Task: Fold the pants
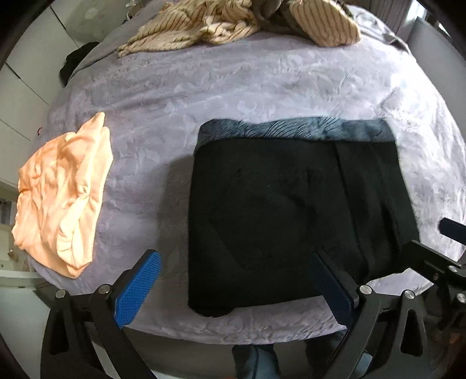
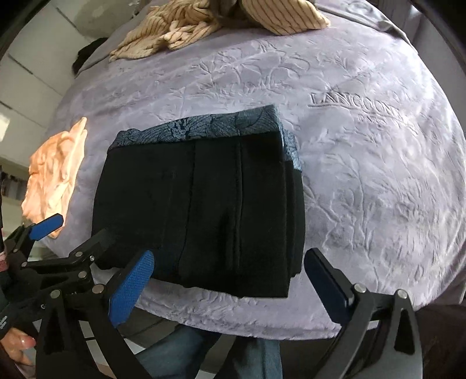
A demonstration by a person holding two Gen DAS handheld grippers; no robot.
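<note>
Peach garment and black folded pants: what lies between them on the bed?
Only bare lavender bedspread separates the peach garment from the black pants, in the left wrist view.

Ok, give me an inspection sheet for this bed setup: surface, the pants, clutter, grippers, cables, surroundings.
Surface: lilac bedspread with an embossed leaf pattern and lettering, lightly creased.
Job's things: black pants folded into a compact rectangle near the front edge, lying on a blue patterned garment that shows along their far edge.
Clutter: crumpled peach garment to the left; striped beige fabric heaped at the far end; a dark item at the far left edge.
Grippers: left gripper and right gripper hang above the front of the pants, jaws wide and holding nothing.
Cables: nothing seen.
Surroundings: white cabinet fronts on the left; a person's jeans below the bed edge.
</note>
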